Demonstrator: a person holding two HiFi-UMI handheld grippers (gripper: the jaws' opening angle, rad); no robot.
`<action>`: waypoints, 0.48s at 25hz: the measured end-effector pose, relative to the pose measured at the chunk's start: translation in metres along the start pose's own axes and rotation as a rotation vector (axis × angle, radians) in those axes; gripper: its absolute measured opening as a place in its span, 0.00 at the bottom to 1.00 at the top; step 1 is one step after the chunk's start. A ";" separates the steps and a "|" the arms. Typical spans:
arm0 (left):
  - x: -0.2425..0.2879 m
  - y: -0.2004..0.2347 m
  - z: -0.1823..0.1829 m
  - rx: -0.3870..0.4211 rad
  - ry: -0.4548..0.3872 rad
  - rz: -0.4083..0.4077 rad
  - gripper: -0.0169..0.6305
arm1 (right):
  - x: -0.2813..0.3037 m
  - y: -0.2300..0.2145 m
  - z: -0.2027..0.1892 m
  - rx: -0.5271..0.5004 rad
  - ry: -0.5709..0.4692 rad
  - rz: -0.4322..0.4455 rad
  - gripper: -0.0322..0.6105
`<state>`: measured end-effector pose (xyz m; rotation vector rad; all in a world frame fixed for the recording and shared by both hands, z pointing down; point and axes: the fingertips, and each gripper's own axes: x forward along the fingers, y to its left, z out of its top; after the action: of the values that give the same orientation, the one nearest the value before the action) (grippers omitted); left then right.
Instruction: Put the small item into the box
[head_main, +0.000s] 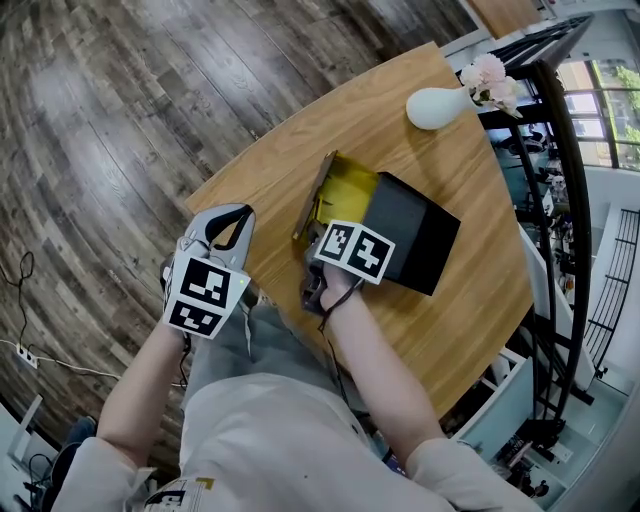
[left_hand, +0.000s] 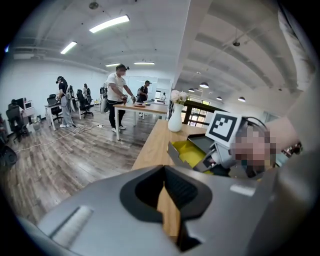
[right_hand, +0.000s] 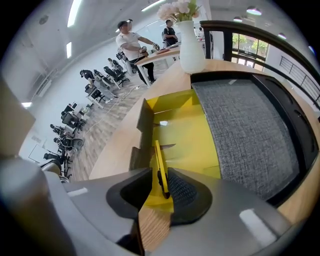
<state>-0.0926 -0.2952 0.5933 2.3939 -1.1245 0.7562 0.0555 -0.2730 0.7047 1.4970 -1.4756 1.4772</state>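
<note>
Head view: the box (head_main: 415, 230) lies on the table (head_main: 300, 160) with its yellow interior exposed. The right gripper (head_main: 318, 228) is at the box's open end and the left gripper (head_main: 228, 225) hangs beyond the table edge. Left gripper view: jaws together, nothing between them. Right gripper view: jaws pinched narrow on a thin yellow flap (right_hand: 157, 155), apparently the box's own. A pale speck (right_hand: 163, 123) on the yellow floor may be the small item, but it is too small to confirm. Recommendation: hold the flap lightly and steadily without creasing it, whether it is being opened or closed.

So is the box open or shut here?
Open. The box's yellow inside is exposed, and its lid lies folded back beside it on the table, grey lining facing up.
</note>
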 end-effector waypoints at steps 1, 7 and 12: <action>-0.001 0.002 -0.001 -0.003 0.002 0.006 0.03 | -0.001 0.000 0.000 -0.004 -0.006 0.000 0.20; -0.004 0.010 0.002 -0.031 0.005 0.026 0.03 | -0.009 0.003 0.002 -0.008 -0.031 0.026 0.20; -0.023 0.019 0.018 -0.098 -0.031 0.049 0.03 | -0.031 0.007 0.010 -0.025 -0.110 0.036 0.12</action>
<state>-0.1142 -0.3028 0.5668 2.3118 -1.2084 0.6664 0.0585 -0.2748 0.6711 1.5660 -1.5875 1.4113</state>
